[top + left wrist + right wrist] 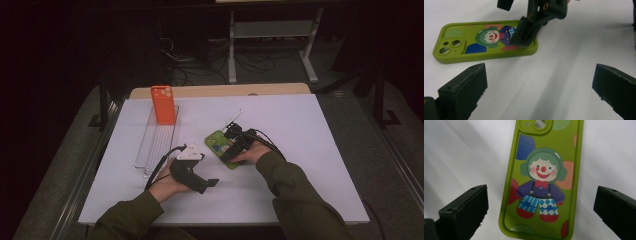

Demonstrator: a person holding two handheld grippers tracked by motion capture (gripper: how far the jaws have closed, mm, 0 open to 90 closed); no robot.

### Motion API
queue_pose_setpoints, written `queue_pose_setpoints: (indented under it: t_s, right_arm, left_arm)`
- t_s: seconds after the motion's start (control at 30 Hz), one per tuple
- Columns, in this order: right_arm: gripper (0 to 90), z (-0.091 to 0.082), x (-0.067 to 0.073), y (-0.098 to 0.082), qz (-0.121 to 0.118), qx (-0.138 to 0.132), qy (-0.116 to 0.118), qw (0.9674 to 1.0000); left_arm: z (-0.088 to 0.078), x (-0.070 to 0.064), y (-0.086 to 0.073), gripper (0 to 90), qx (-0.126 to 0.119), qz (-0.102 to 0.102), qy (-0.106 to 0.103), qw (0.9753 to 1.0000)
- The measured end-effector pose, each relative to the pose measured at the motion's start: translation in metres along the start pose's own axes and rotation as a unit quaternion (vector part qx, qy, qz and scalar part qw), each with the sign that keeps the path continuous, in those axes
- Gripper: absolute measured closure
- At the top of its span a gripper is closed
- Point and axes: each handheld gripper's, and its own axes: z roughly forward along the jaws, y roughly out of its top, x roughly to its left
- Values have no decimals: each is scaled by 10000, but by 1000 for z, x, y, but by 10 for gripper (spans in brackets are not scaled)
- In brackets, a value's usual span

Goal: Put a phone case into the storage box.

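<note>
The green phone case [541, 182] lies flat on the table [461, 152], between and ahead of the wide-open right claw [540, 210]. It looks light, soft and bendable; best gripped across its long edges.

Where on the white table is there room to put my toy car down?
Free: the far right of the table, beyond the green phone case, and the near edge. Crowded: the left, with the clear rack holding the orange case, and the middle around both grippers.
</note>
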Motion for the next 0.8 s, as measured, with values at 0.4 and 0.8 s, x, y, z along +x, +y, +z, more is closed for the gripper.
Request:
queue_pose_setpoints:
  t_s: [0.4, 0.8]
  right_arm:
    - [23, 19, 3, 9, 18, 589, -74, 9982]
    - [98, 23, 5, 13, 5, 884, -208, 9959]
  left_arm:
    - [0, 0, 0, 0, 1, 27, -10, 10000]
    - [0, 1, 0, 0, -9, 61, 16, 10000]
